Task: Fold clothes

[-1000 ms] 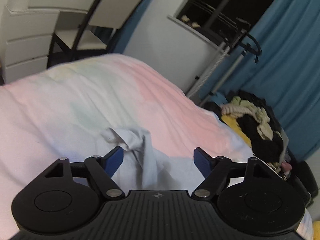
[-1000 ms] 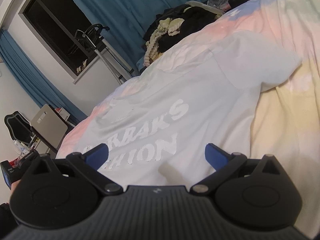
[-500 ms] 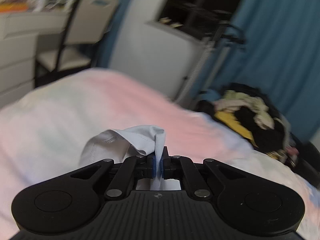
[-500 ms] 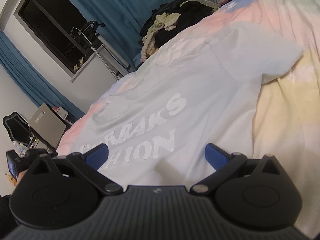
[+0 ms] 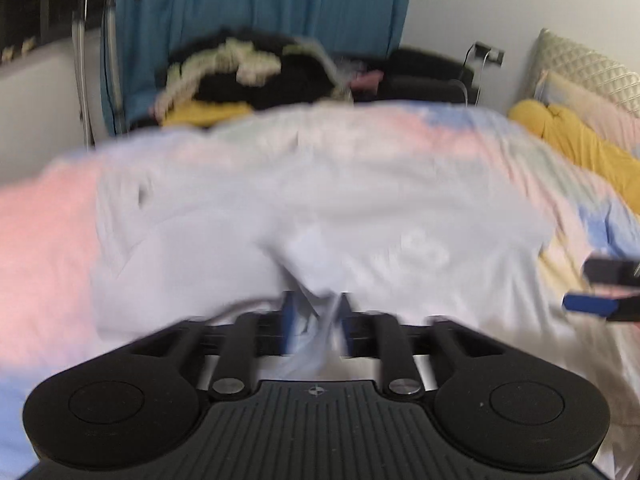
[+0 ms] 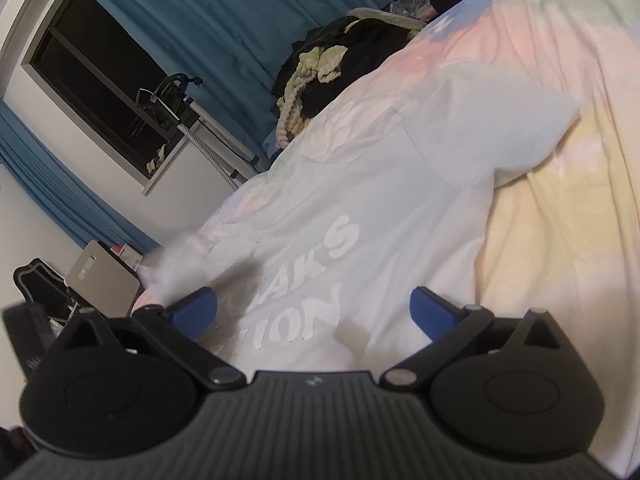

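Lettering "TION" shows at six o'clock on the white T-shirt (image 6: 360, 216); left gripper (image 5: 316, 320) jaws, just opening, straddle its sleeve; right gripper (image 6: 314, 312) gapes apart, holding nothing.

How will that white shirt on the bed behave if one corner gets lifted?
Probably floppy: the shirt drapes and wrinkles over the bed. Likely light, since its sleeve lies thin and flat. It would probably sag and drag rather than hold shape.
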`<state>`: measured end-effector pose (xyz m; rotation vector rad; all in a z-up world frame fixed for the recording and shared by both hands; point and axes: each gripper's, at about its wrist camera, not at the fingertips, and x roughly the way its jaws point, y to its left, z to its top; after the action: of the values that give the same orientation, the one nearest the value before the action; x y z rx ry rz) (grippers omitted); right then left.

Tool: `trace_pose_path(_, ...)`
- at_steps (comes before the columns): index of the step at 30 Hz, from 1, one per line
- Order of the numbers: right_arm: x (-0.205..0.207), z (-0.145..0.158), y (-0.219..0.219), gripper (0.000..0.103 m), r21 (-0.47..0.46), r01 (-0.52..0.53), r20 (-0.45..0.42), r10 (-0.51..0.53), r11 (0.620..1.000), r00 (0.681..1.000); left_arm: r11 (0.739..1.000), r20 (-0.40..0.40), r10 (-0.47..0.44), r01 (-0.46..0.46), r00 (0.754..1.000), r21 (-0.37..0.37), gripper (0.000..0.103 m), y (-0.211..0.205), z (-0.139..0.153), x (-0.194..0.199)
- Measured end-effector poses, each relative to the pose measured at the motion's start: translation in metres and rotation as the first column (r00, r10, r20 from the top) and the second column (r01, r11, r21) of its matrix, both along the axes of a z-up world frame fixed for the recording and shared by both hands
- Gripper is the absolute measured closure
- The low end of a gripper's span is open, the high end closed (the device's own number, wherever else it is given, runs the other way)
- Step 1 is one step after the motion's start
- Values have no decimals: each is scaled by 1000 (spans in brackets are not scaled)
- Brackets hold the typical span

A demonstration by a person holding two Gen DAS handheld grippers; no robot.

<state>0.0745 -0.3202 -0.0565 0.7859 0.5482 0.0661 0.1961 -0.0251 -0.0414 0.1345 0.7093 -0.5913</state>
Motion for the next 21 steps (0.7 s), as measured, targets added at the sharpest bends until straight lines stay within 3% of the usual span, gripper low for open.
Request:
trace_pose_path(3,-1,0,-2,0,10,1,2,-1,1000,1000,1000,8,16,-15,1000,-20,30,8,-8,-6)
trace_pose_path(7,-3,2,-6,0,48,13,6,-13,999,1000,988,2,81,-80,997,-135,29,31,2,3)
trace_pose_path(10,-2,1,-7,0,53,19,9,-19,998,1000,961,-8,155,-152,988,-229,29,41,15,21)
trace_pose_path(13,1,-2,-6,0,53,14,-9,-13,998,1000,956,-3,248,-245,969,-163,29,34,24,46)
trace_pose_path(15,4,-5,-5,0,45,9,-17,-8,999,1000,956,6,264,-261,964,-132,29,32,27,59)
trace_pose_path(18,7,-8,-3,0,36,6,-28,-5,999,1000,981,50,189,-186,981,-58,29,24,30,69)
trace_pose_path(21,9,-10,-3,0,43,0,-32,1,999,999,995,-4,84,-84,996,46,30,10,22,80)
